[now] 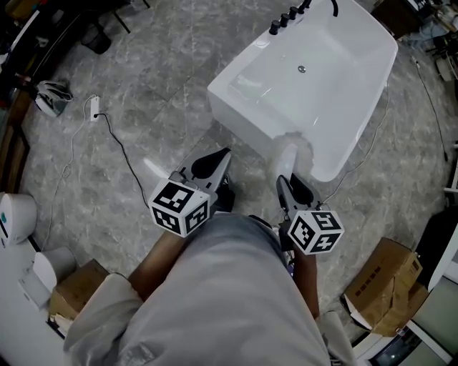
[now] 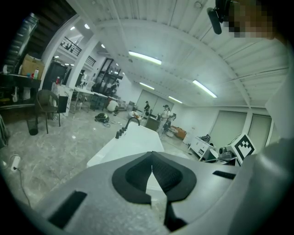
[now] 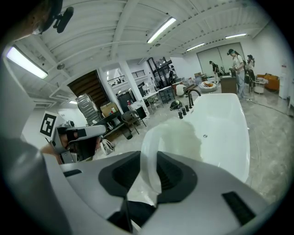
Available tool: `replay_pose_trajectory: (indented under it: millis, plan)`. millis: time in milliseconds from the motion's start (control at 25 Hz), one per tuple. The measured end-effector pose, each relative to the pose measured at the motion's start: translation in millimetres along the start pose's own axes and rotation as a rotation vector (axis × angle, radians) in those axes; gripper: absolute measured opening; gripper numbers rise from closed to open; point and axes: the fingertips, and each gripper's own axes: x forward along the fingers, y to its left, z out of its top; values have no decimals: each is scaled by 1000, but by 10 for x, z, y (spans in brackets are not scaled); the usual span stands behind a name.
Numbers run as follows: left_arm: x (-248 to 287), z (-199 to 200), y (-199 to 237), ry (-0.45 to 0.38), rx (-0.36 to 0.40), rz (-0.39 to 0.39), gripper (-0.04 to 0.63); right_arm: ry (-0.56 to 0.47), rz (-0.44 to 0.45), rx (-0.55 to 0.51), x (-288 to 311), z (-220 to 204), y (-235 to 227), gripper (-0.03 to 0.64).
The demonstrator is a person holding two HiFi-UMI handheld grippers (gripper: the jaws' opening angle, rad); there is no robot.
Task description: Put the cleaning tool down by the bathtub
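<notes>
Marbled floor [image 1: 143, 86]; right hand-held gripper [image 1: 292, 184] clamps cleaning tool [image 1: 293, 146].

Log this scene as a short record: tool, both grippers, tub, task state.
tool: white brush, head at the bathtub's near rim, not on the floor
right gripper: shut on the brush handle
left gripper: shut, nothing between the jaws
bathtub: white, nothing in it, taps at the far end
task state: brush not yet put down
</notes>
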Motion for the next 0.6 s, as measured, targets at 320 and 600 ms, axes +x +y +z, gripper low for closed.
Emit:
replay_pose_trajectory:
  millis: [320,600]
  plan:
    - [73,127,338,-3,-14,-30,5,35,-8,-10,352,102,50,104]
    - [93,24,407,18,-52,-42,5,114,10,-48,510,-7,1,104]
